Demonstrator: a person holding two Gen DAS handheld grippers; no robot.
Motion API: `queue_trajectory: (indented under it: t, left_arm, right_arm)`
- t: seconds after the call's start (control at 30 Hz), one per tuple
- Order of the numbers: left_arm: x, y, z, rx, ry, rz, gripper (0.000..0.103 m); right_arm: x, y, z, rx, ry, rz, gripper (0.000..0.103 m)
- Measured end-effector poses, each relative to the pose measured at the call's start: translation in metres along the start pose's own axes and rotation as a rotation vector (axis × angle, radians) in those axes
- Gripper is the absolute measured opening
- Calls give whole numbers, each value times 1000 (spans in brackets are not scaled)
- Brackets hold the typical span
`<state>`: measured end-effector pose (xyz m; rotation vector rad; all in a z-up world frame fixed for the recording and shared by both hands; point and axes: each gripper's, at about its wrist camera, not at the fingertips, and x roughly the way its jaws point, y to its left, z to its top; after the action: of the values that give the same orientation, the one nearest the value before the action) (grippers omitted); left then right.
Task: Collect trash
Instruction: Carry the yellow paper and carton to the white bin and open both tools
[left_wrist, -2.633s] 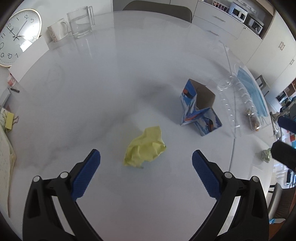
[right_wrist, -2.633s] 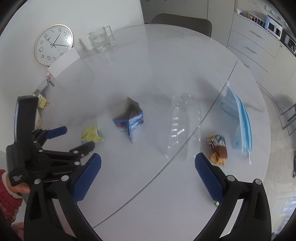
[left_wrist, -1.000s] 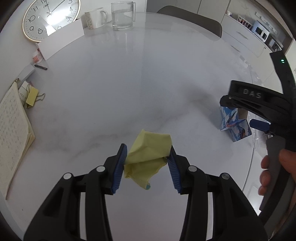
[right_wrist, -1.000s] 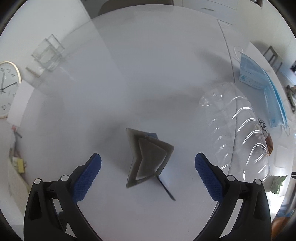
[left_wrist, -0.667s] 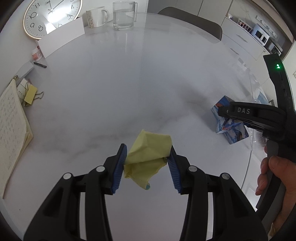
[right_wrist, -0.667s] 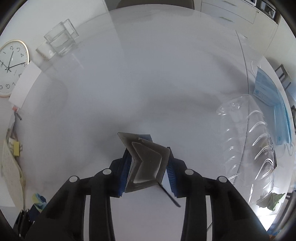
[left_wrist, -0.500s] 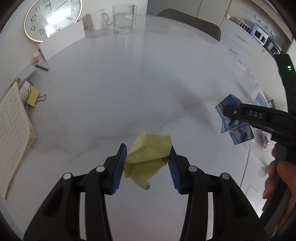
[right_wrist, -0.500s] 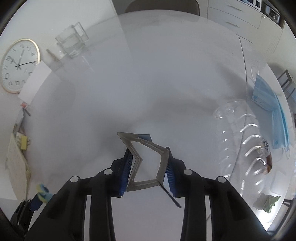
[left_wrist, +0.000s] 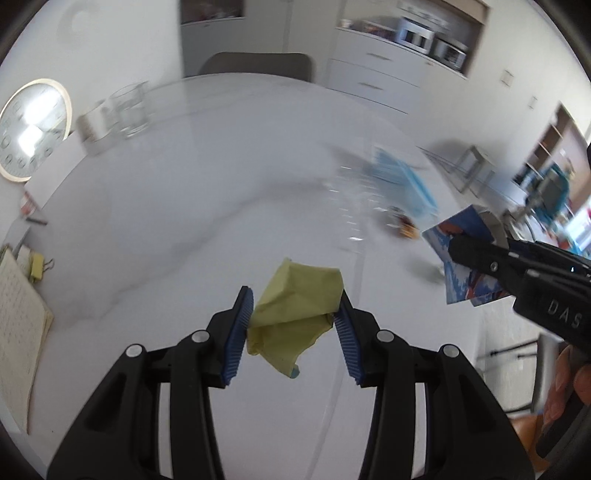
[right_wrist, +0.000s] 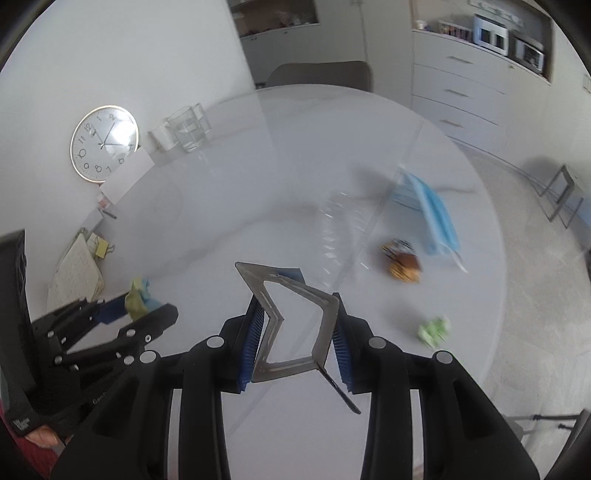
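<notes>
Left gripper (left_wrist: 293, 308) clenched on crumpled yellow paper (left_wrist: 295, 314), pinched between both blue pads, lifted above the white table (left_wrist: 184, 221). Right gripper (right_wrist: 297, 325) clenched on crushed carton (right_wrist: 291, 325); its own view shows only the grey open end, the left view shows the blue printed side (left_wrist: 463, 266). Beyond right gripper, right of its axis: green scrap (right_wrist: 434, 330), brown wrapper (right_wrist: 402, 264), then blue face mask (right_wrist: 432, 216); clear plastic bottle (right_wrist: 336, 229) ahead. Far left: clock (right_wrist: 104, 143), glass jug (right_wrist: 188, 129)
</notes>
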<state>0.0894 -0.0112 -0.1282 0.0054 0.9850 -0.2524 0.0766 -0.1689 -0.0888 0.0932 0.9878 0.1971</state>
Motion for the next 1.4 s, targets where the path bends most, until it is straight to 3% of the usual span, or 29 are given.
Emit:
queue_trajectory:
  t: [0.37, 0.77, 0.9, 1.03, 1.4]
  left_arm:
    - [-2, -153, -44, 267, 97, -173, 44]
    - [52, -275, -83, 383, 259, -287, 44]
    - [69, -297, -90, 401, 296, -283, 50]
    - [72, -303, -91, 396, 303, -245, 78]
    - [49, -281, -83, 346, 245, -194, 83]
  right_arm:
    - [-64, -113, -111, 213, 5, -163, 38]
    - [-93, -207, -175, 380, 26, -229, 38]
    - [-93, -222, -183, 393, 29, -225, 38]
    - [-93, -230, -187, 396, 29, -211, 38]
    - [-82, -225, -183, 376, 27, -158, 38]
